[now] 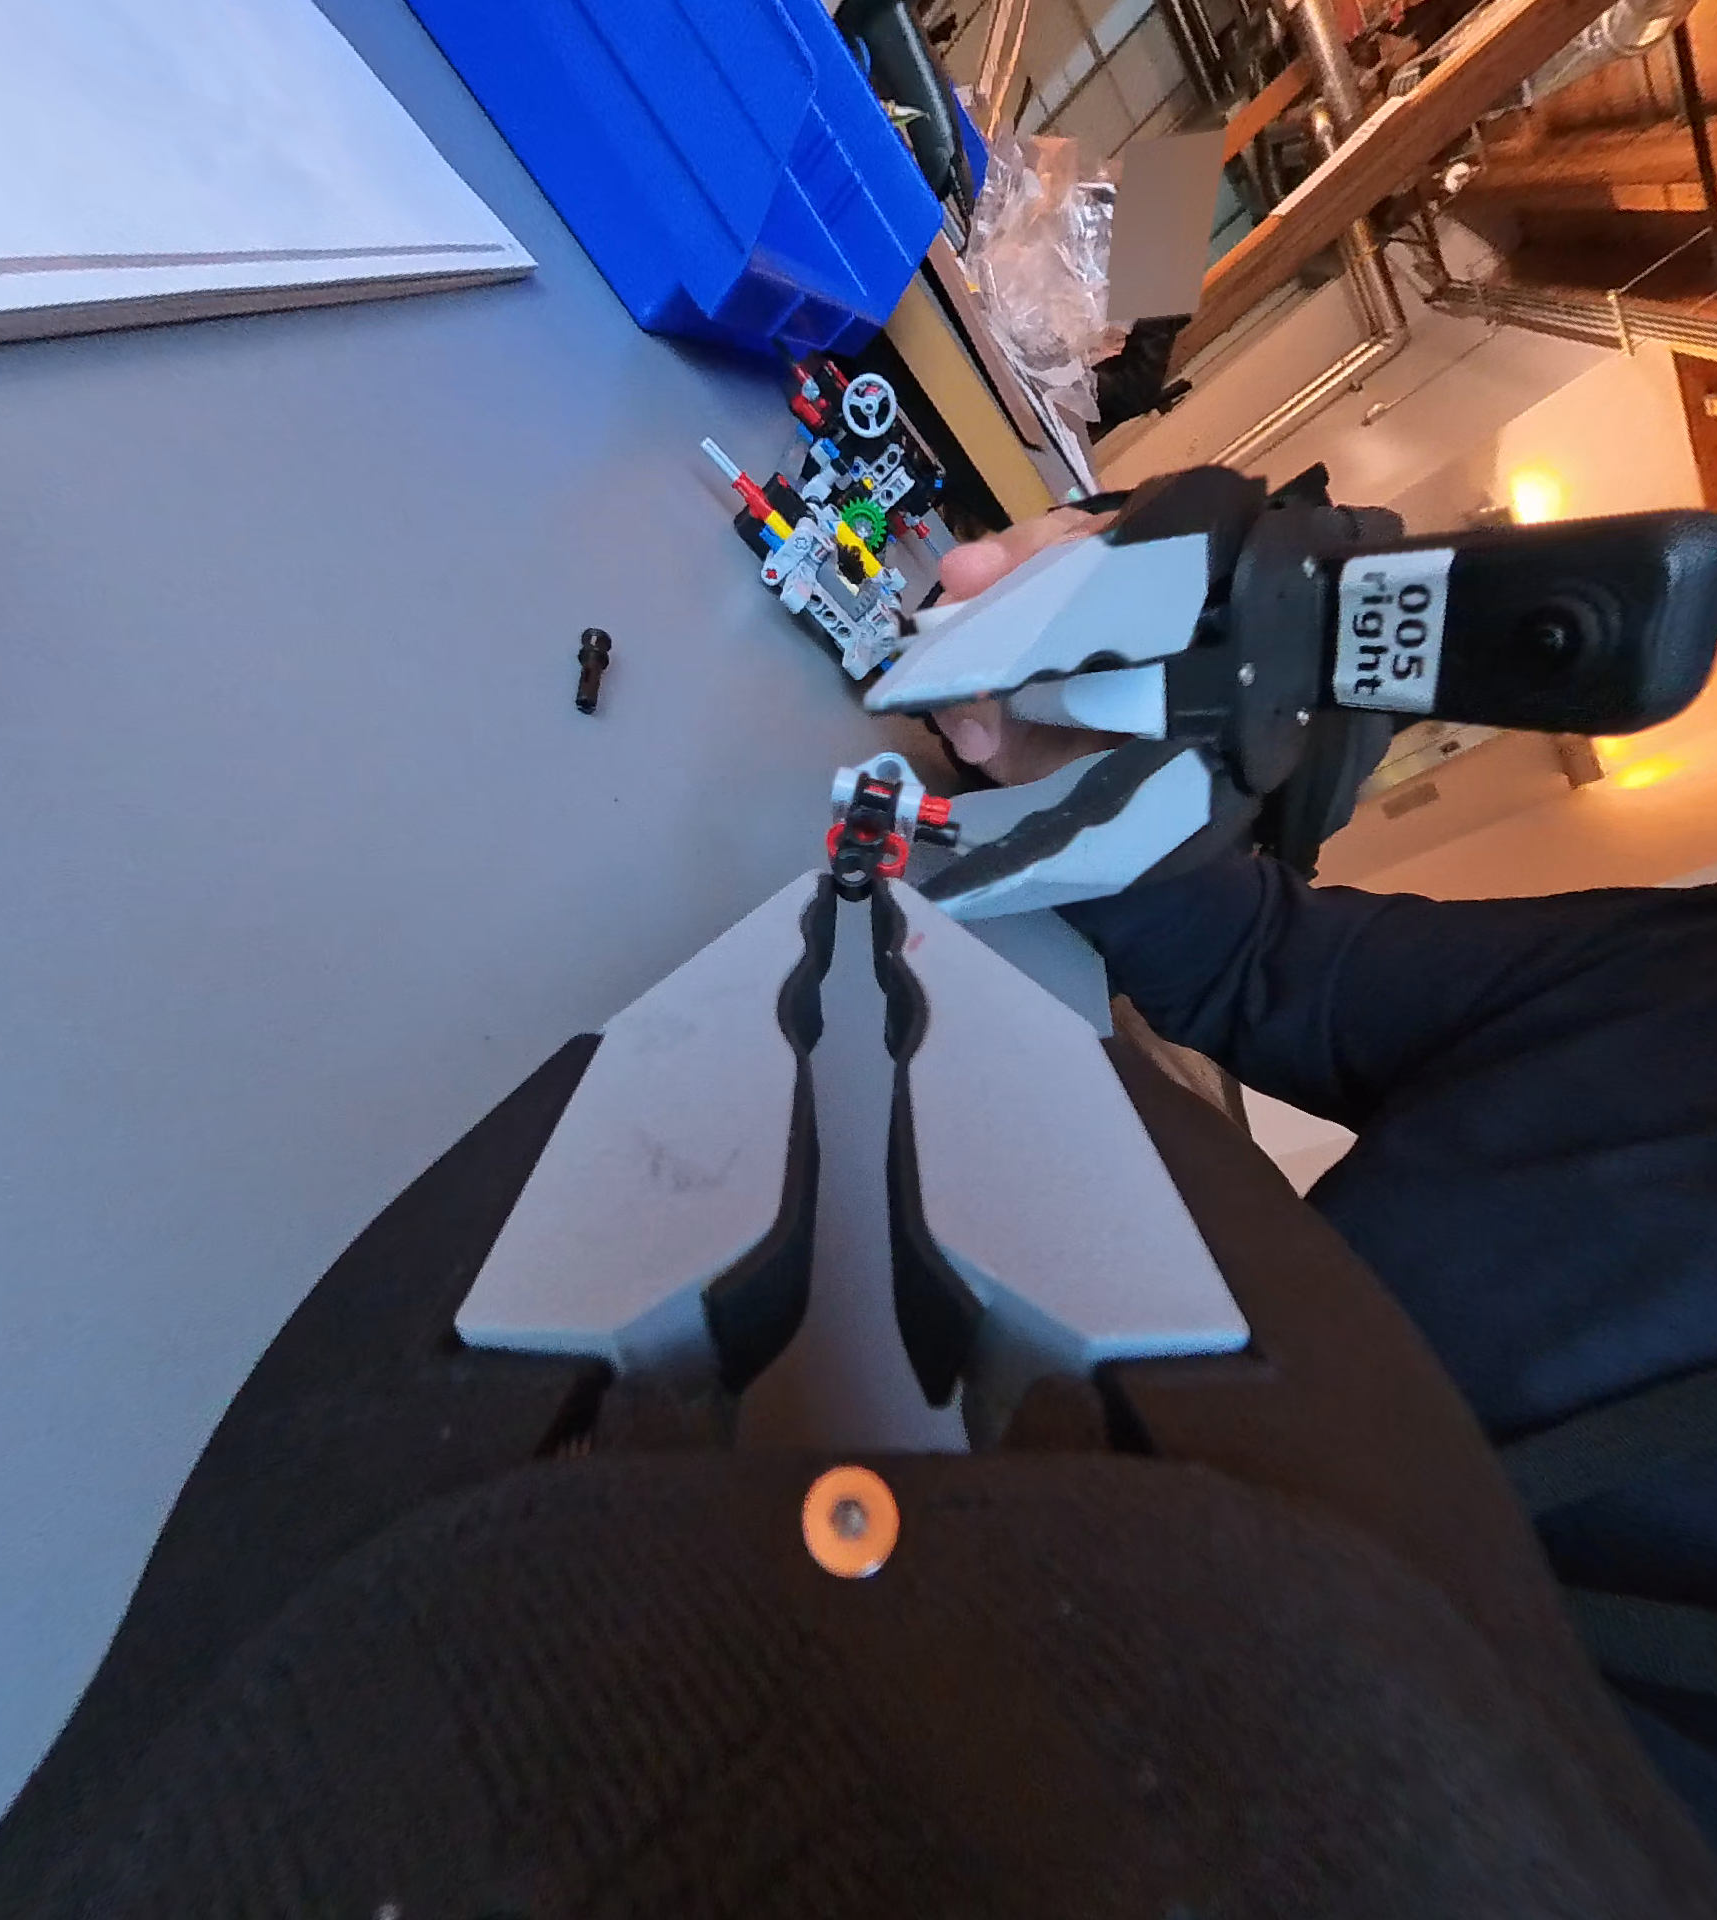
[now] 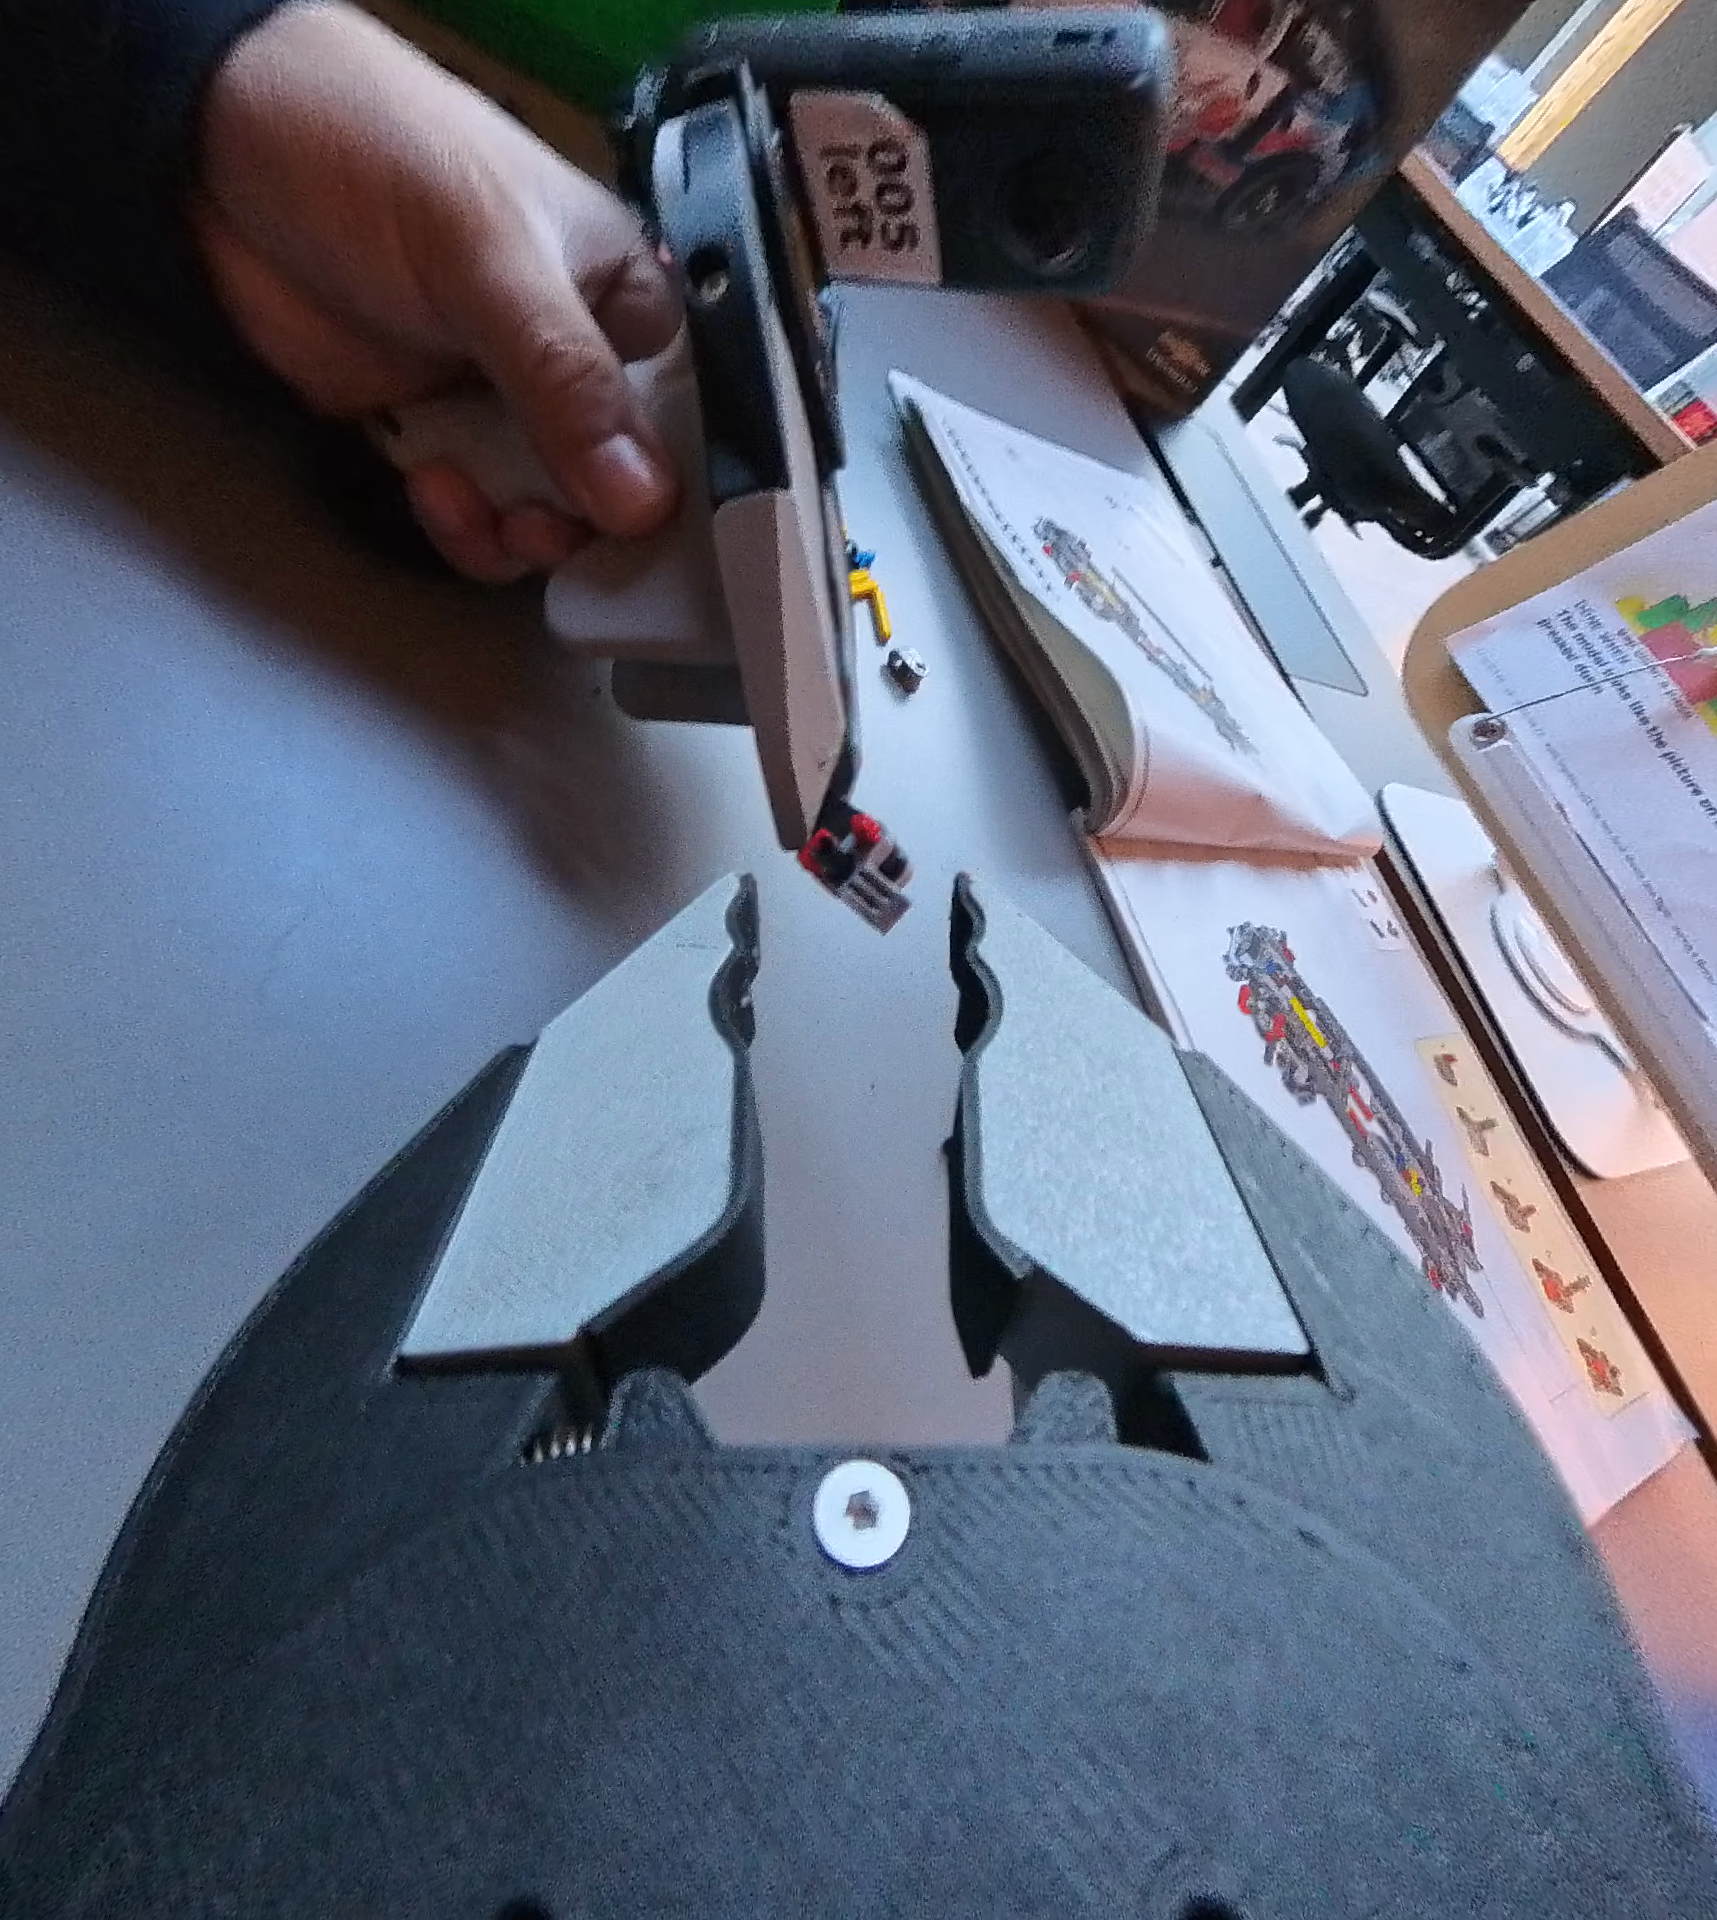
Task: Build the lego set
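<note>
- Your left gripper fingers are pinching the small grey, red and black brick piece; keep them steady.
- Your right gripper fingers are standing open, empty, beside it.

Dim cool light, warm lamp glow, fisheye-bent edges, slight motion blur.

- A blue plastic bin on the grey tabletop.
- An open instruction booklet with printed diagrams.
- A multicoloured brick assembly near the bin.
- A small black pin, lying apart.
</note>
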`<state>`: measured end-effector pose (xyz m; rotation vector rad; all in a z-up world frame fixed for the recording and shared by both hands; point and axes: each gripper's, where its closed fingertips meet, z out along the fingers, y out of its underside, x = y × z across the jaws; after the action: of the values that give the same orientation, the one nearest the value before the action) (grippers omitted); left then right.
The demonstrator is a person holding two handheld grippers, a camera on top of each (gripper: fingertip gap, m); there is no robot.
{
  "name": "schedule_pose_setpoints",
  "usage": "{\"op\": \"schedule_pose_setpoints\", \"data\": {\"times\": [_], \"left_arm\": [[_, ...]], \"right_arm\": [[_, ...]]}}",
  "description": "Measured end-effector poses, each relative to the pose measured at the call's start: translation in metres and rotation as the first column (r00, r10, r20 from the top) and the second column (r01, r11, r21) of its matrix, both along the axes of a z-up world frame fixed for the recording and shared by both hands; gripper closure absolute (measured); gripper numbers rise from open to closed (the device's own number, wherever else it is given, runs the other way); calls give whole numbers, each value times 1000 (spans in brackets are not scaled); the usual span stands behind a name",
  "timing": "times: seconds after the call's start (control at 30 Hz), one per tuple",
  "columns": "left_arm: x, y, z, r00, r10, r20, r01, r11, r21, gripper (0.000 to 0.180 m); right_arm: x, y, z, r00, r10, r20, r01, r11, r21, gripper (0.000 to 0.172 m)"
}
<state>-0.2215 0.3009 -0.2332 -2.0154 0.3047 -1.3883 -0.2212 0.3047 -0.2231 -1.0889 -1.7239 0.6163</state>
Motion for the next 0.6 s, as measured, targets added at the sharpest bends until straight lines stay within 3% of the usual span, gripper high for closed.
{"op": "schedule_pose_setpoints", "data": {"times": [0.1,0.23,0.3,0.6], "left_arm": [[-5,1,0,1000,-3,3,3,1000,-8,176],[-10,4,1,998,7,63,-5,999,-46,180],[-10,5,-1,998,11,63,-7,998,-64,180],[-11,7,-19,989,8,-146,-11,1000,-24,180]], "right_arm": [[1,-3,-12,998,17,60,-16,1000,-9,141],[1,-1,-20,995,-5,96,4,1000,12,167],[-2,-3,-25,993,-4,119,4,1000,4,167],[-9,-19,-45,979,49,199,-32,995,-90,172]]}}
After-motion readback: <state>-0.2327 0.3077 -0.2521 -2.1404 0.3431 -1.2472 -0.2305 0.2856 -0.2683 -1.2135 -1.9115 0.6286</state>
